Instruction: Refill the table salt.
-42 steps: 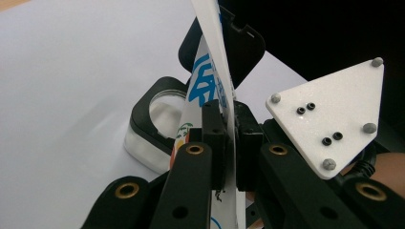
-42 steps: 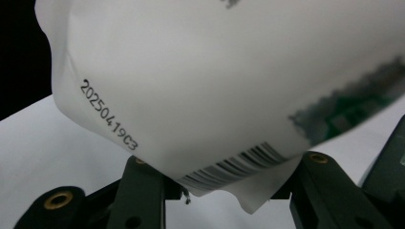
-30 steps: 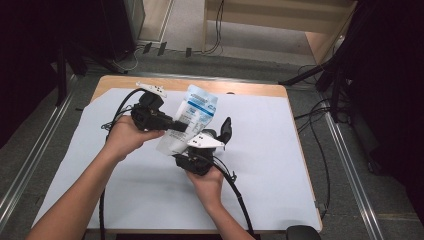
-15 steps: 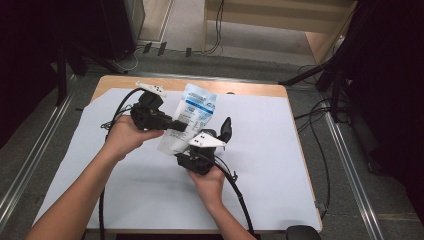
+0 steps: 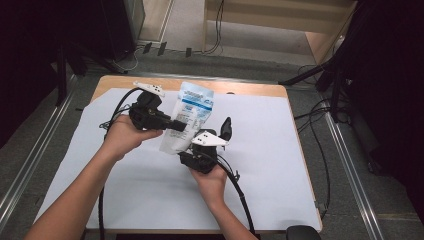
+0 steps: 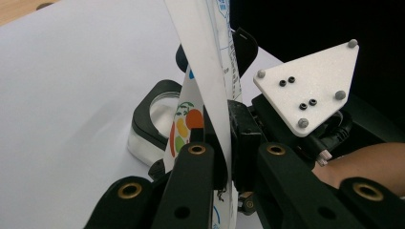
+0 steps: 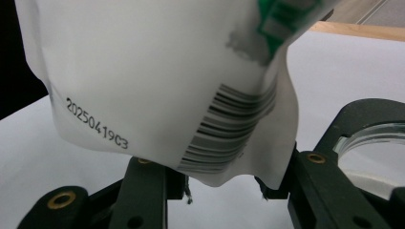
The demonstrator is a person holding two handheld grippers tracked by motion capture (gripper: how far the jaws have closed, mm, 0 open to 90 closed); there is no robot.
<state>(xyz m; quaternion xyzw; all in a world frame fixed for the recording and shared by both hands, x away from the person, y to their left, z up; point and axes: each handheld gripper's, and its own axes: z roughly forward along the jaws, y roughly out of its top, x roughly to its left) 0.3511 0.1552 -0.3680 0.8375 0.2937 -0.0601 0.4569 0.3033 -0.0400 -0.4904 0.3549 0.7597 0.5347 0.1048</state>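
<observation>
A white pouch (image 5: 192, 112) with a blue label is held upright above the table between both grippers. From the left, my left gripper (image 5: 181, 125) is shut on the pouch's side edge. In the left gripper view the thin film (image 6: 210, 71) is pinched flat between its jaws (image 6: 224, 130). From below, my right gripper (image 5: 202, 135) holds the pouch's bottom. The right gripper view has the crumpled, barcoded bottom (image 7: 157, 81) wedged between both jaws (image 7: 227, 183). The right gripper's three-cornered plate (image 6: 305, 90) sits close behind the pouch.
A white sheet (image 5: 280, 150) covers the wooden table (image 5: 250, 89), whose far edge is bare wood. Black cables trail from both grippers toward the near edge. Metal rails (image 5: 350, 160) run along the floor on both sides. Dark equipment and cables stand beyond the table.
</observation>
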